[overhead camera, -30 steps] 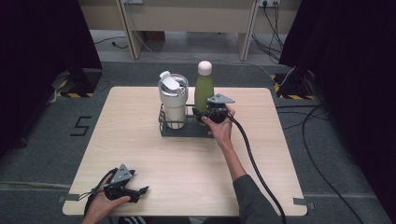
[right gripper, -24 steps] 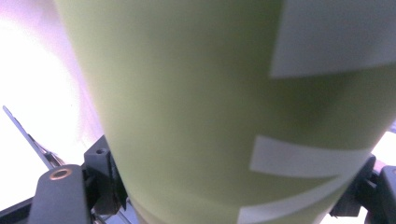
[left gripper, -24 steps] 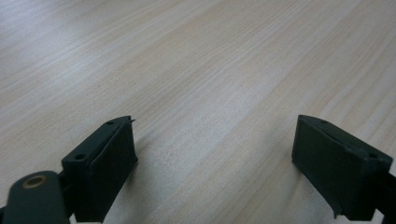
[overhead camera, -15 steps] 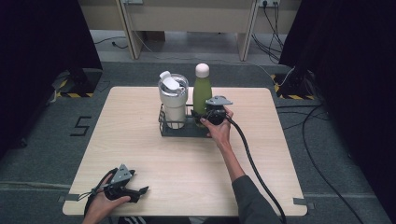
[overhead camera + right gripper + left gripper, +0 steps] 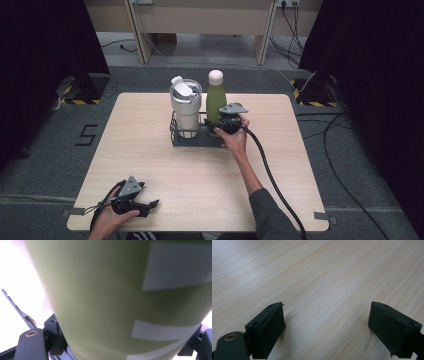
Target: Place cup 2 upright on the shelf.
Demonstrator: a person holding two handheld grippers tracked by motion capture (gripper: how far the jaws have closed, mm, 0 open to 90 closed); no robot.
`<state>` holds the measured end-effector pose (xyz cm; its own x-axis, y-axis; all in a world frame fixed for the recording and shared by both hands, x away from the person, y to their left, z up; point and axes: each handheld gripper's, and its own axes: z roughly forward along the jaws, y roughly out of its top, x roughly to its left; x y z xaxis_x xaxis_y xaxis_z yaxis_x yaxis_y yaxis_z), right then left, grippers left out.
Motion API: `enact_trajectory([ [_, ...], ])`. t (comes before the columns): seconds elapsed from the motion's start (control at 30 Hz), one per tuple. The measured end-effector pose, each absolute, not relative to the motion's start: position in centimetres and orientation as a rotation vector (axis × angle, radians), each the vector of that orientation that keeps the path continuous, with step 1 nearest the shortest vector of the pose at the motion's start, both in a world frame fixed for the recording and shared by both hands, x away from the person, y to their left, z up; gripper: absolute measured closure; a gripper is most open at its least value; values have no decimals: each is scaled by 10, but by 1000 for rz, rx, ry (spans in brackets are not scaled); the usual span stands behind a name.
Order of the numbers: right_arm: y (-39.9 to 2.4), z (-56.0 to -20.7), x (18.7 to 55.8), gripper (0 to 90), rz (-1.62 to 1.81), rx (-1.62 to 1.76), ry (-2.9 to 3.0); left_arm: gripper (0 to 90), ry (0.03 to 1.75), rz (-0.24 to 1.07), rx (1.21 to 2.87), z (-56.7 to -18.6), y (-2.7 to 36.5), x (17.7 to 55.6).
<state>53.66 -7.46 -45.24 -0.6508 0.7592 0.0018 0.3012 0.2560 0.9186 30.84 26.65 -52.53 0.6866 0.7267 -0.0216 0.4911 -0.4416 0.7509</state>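
Observation:
A green bottle [image 5: 216, 102] with a white cap stands in a black wire rack [image 5: 192, 141] beside a white lidded tumbler [image 5: 185, 107]. My right gripper [image 5: 220, 126] is at the bottle's lower right side. In the right gripper view the green bottle [image 5: 120, 290] sits between the jaws of the right gripper [image 5: 125, 340], which are shut on it and have just eased open a little. My left gripper [image 5: 149, 205] rests near the table's front left edge. Seen in the left gripper view, the left gripper [image 5: 327, 330] is open over bare wood.
The wooden table [image 5: 200, 175] has free room in front of the rack and on both sides. A black cable [image 5: 270, 170] trails from the right gripper along the forearm to the front edge. Dark curtains and floor cables surround the table.
The green bottle's cap has shifted slightly left and down. Both hands have stayed where they were.

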Motion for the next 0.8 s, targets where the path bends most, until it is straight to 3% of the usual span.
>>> enact_trajectory([
  [0.27,-82,-435,532,150,1409,938,2052,128,928,393,2133,-525,267,308],
  [0.8,-102,-402,509,149,1491,917,2023,127,928,393,2133,-525,267,308],
])
